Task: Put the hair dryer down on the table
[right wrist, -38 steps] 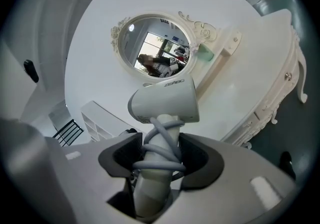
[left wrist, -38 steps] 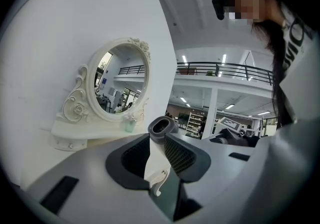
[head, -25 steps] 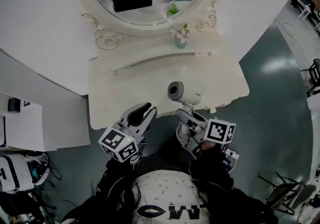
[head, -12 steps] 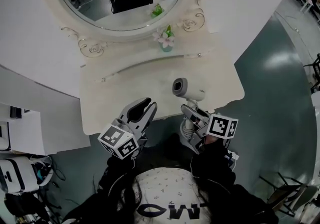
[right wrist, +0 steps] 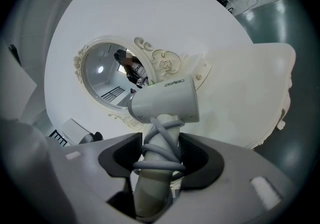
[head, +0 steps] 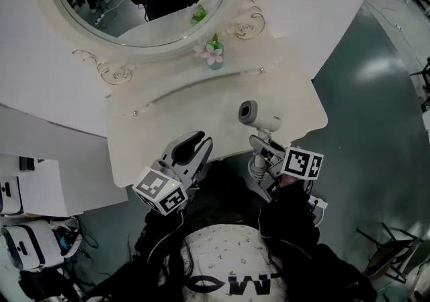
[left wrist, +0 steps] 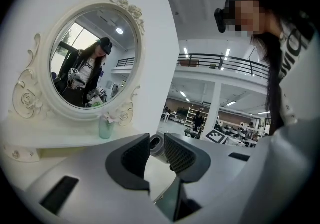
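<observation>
My right gripper (head: 263, 154) has its jaws clamped wide on the cord-wrapped handle of the hair dryer (head: 258, 114), upright above the counter (head: 168, 126) front edge; next I lower it and let go. My left gripper (head: 190, 151) has jaws narrowly apart, empty

White hair dryer (head: 259, 114) upright, cord wrapped round handle.

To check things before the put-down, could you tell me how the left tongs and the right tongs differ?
The right tongs are clamped on the cord-wrapped handle of the hair dryer; the left tongs hold nothing. The right tongs' jaws stand wide around that handle; the left tongs' jaws leave only a narrow gap. Both hover at the front edge of the table.
</observation>
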A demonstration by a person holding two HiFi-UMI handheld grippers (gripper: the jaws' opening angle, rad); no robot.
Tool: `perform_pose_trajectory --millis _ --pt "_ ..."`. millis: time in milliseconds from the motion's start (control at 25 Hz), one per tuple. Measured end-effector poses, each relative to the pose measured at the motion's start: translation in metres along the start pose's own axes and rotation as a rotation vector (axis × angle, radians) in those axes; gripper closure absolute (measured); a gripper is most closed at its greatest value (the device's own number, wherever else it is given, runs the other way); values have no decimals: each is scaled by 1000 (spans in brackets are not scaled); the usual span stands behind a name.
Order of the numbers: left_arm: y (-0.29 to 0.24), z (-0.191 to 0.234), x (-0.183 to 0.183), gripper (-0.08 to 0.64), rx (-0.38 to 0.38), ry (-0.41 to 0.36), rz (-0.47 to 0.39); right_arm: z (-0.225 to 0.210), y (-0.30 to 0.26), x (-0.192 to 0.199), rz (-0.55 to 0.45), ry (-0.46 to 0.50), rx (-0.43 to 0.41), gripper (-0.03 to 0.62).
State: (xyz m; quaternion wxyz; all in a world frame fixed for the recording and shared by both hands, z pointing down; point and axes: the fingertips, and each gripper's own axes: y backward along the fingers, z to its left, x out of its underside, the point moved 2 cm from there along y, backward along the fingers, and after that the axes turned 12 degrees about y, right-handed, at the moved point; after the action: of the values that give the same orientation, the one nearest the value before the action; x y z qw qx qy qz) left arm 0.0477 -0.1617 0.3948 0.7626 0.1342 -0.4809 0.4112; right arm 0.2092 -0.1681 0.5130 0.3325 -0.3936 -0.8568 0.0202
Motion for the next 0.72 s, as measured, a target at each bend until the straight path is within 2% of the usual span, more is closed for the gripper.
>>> perform_pose_trajectory --millis 400,720 --pt "-42 9 -3 469 97 -6 53 -31 -8 -11 -7 -19 98 356" --pt "-69 36 -16 469 123 13 63 -76 -46 -17 119 10 207 356"
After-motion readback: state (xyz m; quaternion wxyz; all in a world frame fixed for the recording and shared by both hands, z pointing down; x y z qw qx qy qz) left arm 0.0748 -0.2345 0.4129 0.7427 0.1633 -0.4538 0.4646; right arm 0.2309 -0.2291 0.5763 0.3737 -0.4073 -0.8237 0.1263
